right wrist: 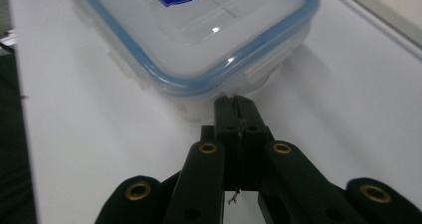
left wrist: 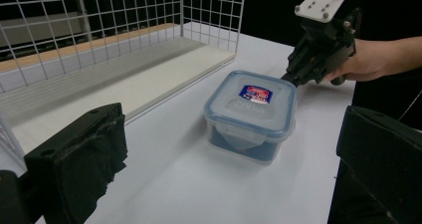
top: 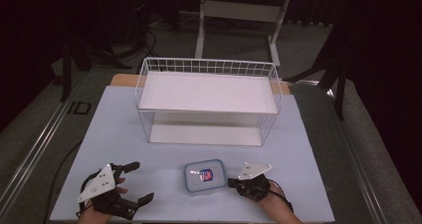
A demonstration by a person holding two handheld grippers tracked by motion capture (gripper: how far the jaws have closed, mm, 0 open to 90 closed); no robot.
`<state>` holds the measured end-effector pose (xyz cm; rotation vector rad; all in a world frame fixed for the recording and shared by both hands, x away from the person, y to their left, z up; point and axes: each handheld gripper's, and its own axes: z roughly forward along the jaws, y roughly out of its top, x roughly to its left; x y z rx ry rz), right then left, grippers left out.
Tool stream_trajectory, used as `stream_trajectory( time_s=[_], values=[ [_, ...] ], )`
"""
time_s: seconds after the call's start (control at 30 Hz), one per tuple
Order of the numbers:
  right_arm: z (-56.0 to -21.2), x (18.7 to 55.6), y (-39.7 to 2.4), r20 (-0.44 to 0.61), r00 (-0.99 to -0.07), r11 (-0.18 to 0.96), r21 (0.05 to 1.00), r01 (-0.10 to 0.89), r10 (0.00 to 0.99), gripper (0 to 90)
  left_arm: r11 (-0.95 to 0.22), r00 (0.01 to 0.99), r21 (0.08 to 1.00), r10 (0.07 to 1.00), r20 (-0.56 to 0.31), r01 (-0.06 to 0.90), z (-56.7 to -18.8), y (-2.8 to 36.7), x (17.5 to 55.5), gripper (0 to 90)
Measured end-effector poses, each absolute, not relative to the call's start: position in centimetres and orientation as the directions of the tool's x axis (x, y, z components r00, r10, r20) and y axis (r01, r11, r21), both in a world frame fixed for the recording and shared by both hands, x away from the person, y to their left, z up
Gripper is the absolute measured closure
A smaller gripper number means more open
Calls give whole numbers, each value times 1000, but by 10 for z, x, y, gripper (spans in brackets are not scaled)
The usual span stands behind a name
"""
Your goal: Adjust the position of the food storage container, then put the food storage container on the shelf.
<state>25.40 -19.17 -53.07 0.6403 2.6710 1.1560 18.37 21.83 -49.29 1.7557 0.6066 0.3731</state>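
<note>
A clear plastic box [top: 204, 177] with a blue-rimmed lid and a red and blue label sits near the table's front edge. My right gripper [top: 231, 182] is shut, with nothing between its jaws. Its tips rest against the box's right side. In the right gripper view the joined tips [right wrist: 236, 104] meet the box [right wrist: 199, 40] just under the lid's rim. My left gripper [top: 142, 181] lies left of the box, open and apart from it. Its view shows both jaws spread wide, with the box [left wrist: 251, 112] and the right gripper [left wrist: 292, 76] beyond them.
A white wire rack [top: 208, 100] with a flat upper shelf stands at the middle of the white table [top: 114, 129], behind the box. A wooden strip runs along the table's back edge. Dark floor, cables and a desk frame [top: 239, 15] lie beyond.
</note>
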Motion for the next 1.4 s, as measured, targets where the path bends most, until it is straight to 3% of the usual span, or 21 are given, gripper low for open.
stream_trajectory(
  time_s=[0.57, 0.83, 1.03, 1.27, 1.4],
  values=[
    [-533, 251, -153, 37, -922, 627, 723, 291, 385, 900, -176, 810, 960, 581, -78, 218, -494, 218, 184, 4],
    [-519, 245, -173, -18, -892, 614, 732, 296, 451, 840, -169, 800, 958, 593, -90, 233, -494, 220, 185, 4],
    [-502, 238, -184, -48, -869, 565, 777, 277, 493, 676, -173, 797, 951, 595, -106, 255, -494, 216, 186, 4],
    [-487, 234, -184, -57, -862, 502, 831, 239, 504, 175, -166, 798, 946, 589, -131, 278, -481, 207, 187, 4],
    [-476, 232, -184, -67, -848, 464, 858, 220, 525, 113, -203, 799, 940, 592, -106, 275, -472, 201, 189, 4]
  ],
)
